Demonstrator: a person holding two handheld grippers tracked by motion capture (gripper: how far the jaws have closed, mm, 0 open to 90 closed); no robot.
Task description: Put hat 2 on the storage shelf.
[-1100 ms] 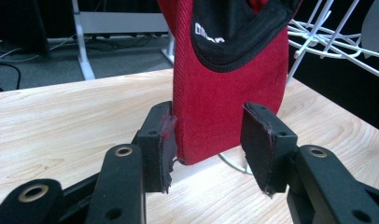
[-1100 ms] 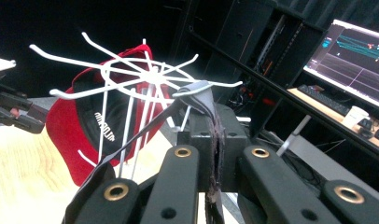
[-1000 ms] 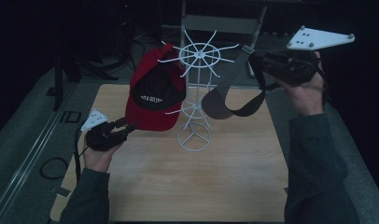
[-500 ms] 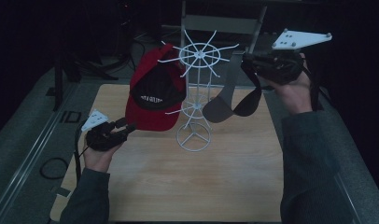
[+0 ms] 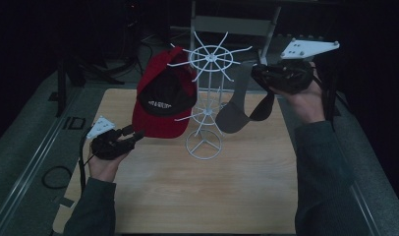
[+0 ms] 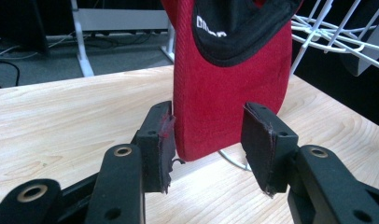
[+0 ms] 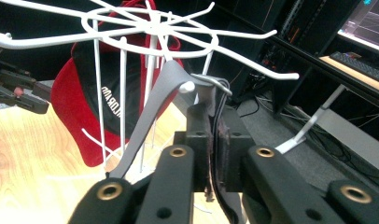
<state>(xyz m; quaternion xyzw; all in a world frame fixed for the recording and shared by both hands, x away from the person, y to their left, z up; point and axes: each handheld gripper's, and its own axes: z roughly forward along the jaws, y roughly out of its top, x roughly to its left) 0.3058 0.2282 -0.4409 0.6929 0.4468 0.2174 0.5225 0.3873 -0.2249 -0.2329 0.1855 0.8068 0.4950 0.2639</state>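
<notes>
Right tool (image 7: 214, 140) pinches grey cap (image 5: 233, 114) (strap) at rack (image 5: 207, 98).

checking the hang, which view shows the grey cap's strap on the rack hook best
The right gripper view: the grey cap strap loops over a white rack hook just ahead of the right gripper. The high view shows the cap hanging whole, small.

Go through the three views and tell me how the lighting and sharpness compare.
High view: dim, murky, background nearly black, the white rack brightest. Left gripper view: bright and even, red cap sharp, near jaws slightly soft. Right gripper view: dark surroundings, the grey cap lit, a monitor glowing at top right.
</notes>
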